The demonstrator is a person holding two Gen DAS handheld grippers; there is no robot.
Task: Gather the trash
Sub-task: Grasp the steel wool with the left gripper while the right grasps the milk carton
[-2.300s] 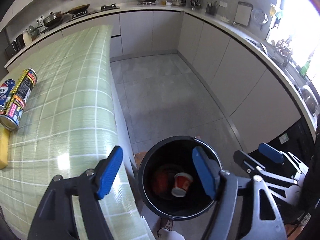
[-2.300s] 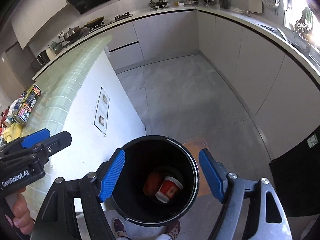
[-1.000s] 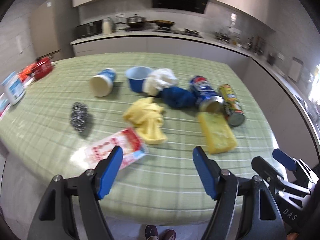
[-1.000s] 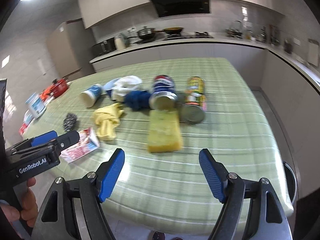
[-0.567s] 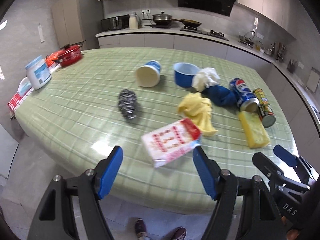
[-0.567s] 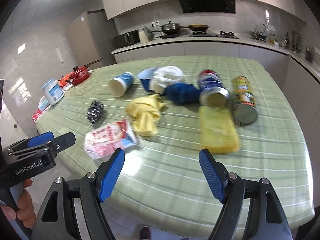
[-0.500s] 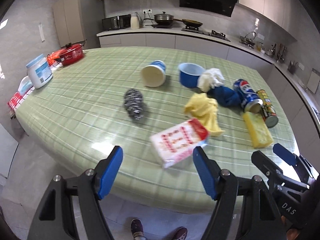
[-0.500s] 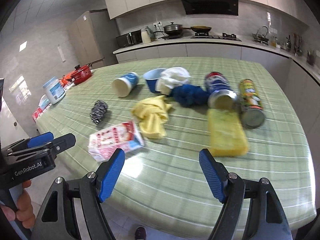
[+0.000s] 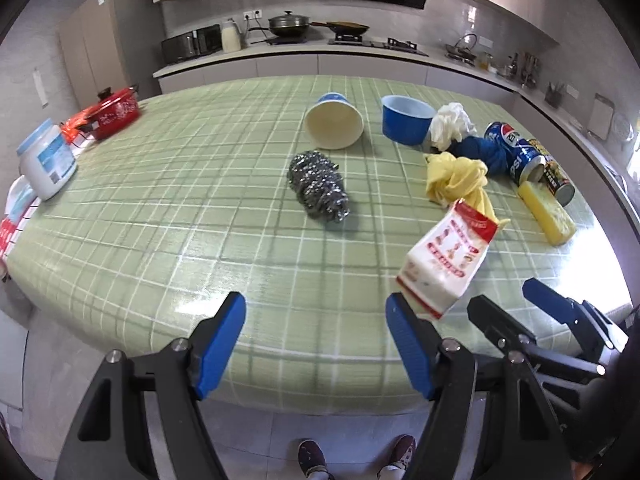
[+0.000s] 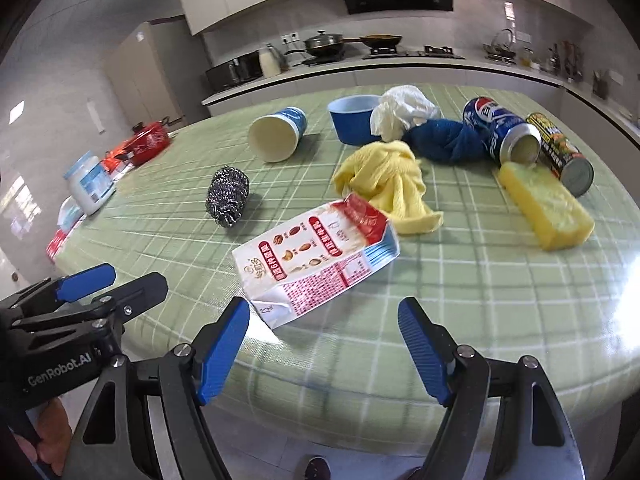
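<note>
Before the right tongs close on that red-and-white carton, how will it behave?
The carton lies on its side, dented near its base, so it is probably empty and light. Its walls may cave under a squeeze. Flat faces make rolling unlikely, though it could skid on the glossy tablecloth.

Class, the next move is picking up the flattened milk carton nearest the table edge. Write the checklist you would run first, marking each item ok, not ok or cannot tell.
1. Right gripper open and empty: ok.
2. Left gripper open and empty: ok.
3. Milk carton lies just ahead of the right gripper's fingers, none touching it: ok.
4. Carton free of neighbours: cannot tell; the yellow cloth sits right behind its far end, possibly touching.
5. Steel scourer clear of the approach path: ok, it lies apart to the left.
6. Trash bin in view for the drop: not ok, neither view shows it.
</note>
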